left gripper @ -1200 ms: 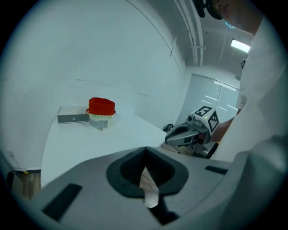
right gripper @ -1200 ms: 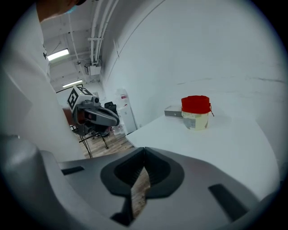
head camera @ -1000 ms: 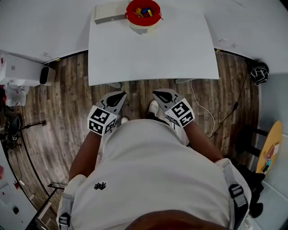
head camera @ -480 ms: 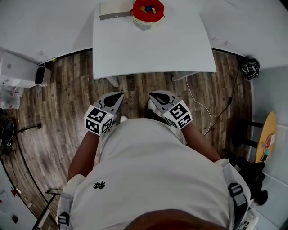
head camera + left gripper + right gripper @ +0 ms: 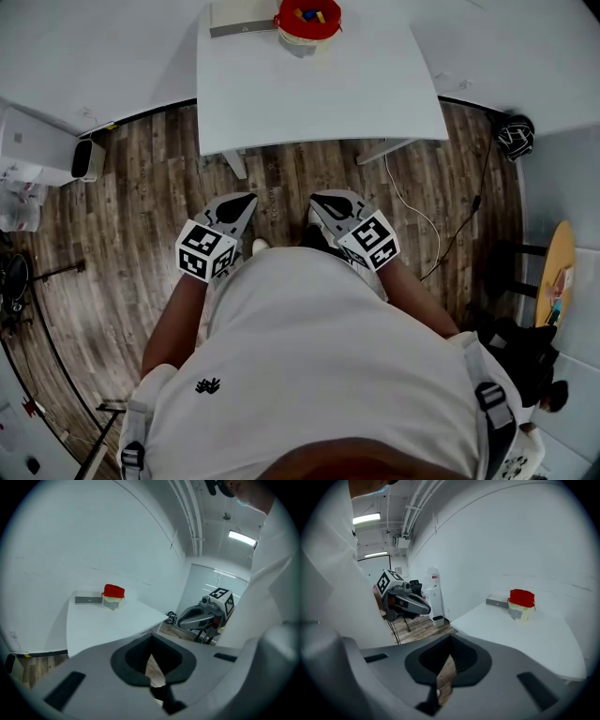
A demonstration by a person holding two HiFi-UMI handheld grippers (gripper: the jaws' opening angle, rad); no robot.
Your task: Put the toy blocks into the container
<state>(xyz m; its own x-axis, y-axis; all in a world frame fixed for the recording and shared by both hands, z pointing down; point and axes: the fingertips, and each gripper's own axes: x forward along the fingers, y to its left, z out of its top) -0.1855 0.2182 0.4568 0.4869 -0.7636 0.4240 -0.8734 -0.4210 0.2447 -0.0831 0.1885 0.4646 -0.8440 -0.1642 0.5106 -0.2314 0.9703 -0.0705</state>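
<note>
The red-rimmed container (image 5: 307, 17) stands at the far edge of the white table (image 5: 319, 94), with coloured toy blocks (image 5: 309, 13) inside it. It also shows small in the left gripper view as the container (image 5: 113, 596) and in the right gripper view as the container (image 5: 521, 604). My left gripper (image 5: 239, 202) and right gripper (image 5: 328, 199) are held close to my body over the wooden floor, well short of the table. Both point toward the table, and each has its jaws shut on nothing: left gripper (image 5: 151, 660), right gripper (image 5: 446, 665).
A flat grey box (image 5: 242, 17) lies beside the container. A white appliance (image 5: 37, 141) stands at the left wall. A black round object (image 5: 514, 136) and a cable (image 5: 412, 206) lie on the floor at right. A round wooden stool top (image 5: 558, 281) is at far right.
The table and container have slid up and away in the head view as I drew back from them. Both grippers stay shut near my waist.
</note>
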